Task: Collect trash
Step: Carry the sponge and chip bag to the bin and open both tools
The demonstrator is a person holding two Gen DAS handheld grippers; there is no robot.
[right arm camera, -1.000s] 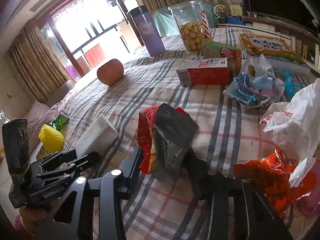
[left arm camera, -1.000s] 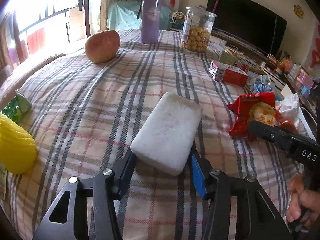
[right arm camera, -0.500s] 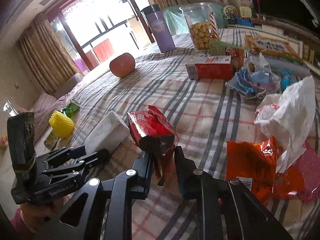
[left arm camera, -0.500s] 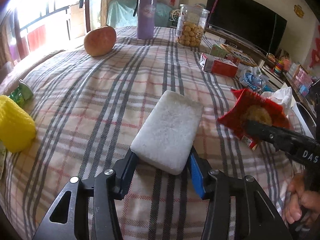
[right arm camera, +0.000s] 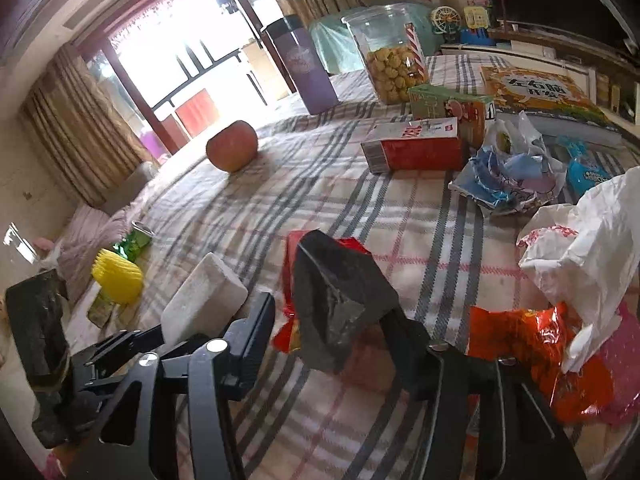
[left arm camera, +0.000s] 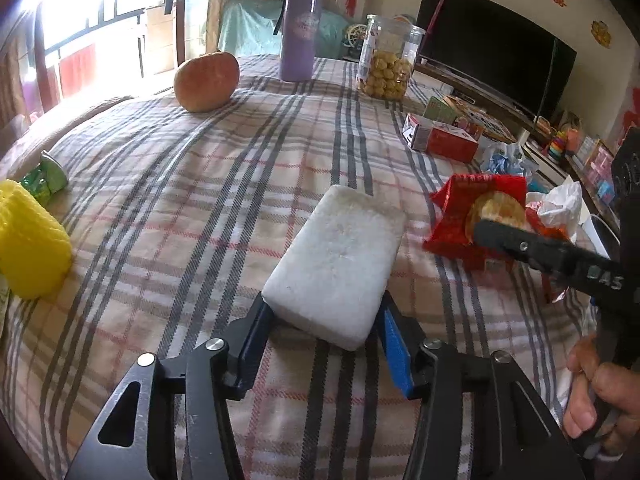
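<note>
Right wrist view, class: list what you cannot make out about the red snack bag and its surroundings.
- Red snack bag: its printed front faces away from this camera.
- Right claw: pad contact hidden by the bag.
- White plastic bag: cut by the right edge.
- Orange wrapper: print crumpled, unreadable.

Bright window [left arm camera: 100, 32] with tan curtains [right arm camera: 76, 136] – a dark television [left arm camera: 492, 52] on the pale wall [left arm camera: 560, 12] opposite
</note>
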